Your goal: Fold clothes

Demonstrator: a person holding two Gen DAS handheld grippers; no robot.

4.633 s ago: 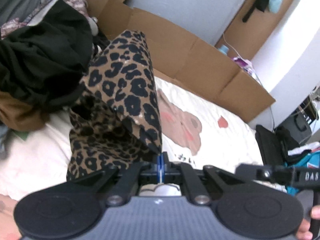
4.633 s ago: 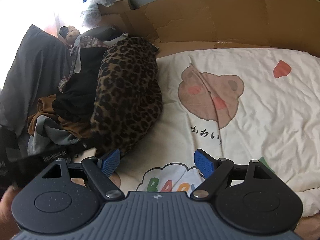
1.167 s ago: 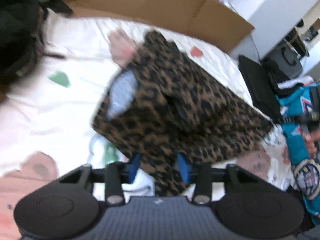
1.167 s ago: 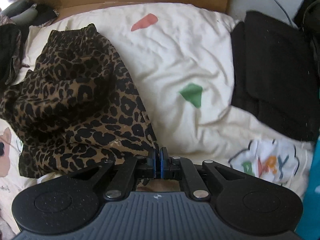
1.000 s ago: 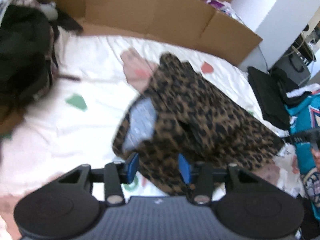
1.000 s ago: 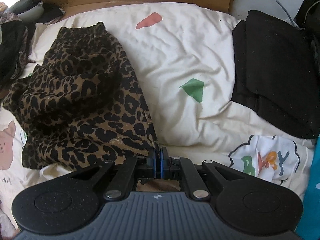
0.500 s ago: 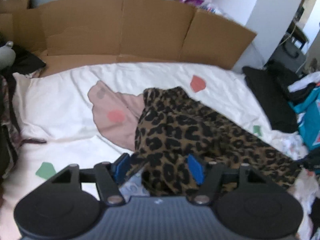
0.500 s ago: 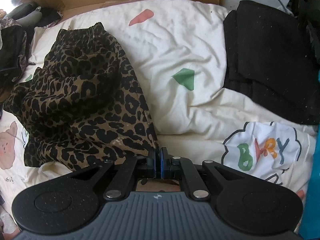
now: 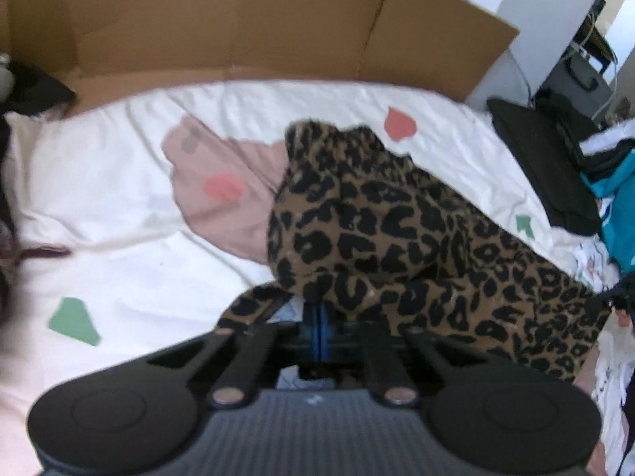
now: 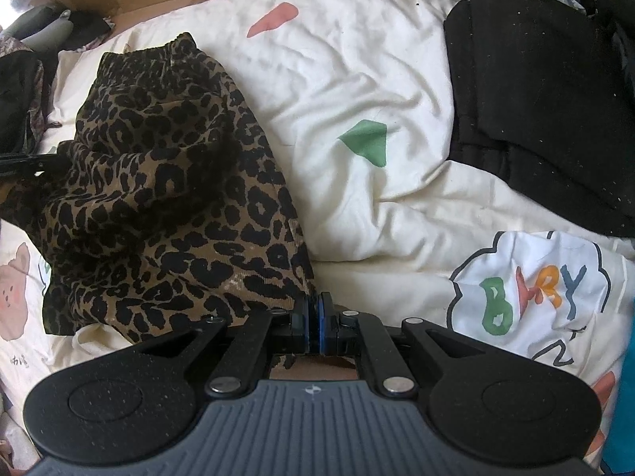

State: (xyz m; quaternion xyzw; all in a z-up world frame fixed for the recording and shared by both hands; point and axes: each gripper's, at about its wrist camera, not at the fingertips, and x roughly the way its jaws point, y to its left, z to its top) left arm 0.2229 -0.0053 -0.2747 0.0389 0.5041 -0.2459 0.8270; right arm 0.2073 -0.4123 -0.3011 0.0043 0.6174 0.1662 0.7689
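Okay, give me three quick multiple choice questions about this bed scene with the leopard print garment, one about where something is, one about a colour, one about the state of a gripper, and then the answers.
1. Where does the leopard print garment lie?
A. on the white bedspread
B. inside the cardboard
C. on the black clothes

2. What colour is the patch on the bedspread just right of the garment in the right wrist view?
A. blue
B. green
C. yellow

3. How is the right gripper?
A. wide open above the bed
B. shut on a corner of the garment
C. shut on the black clothes

Answers:
1 A, the garment rests on the bedspread.
2 B, the green patch lies beside it.
3 B, its blue pads pinch the garment's corner.
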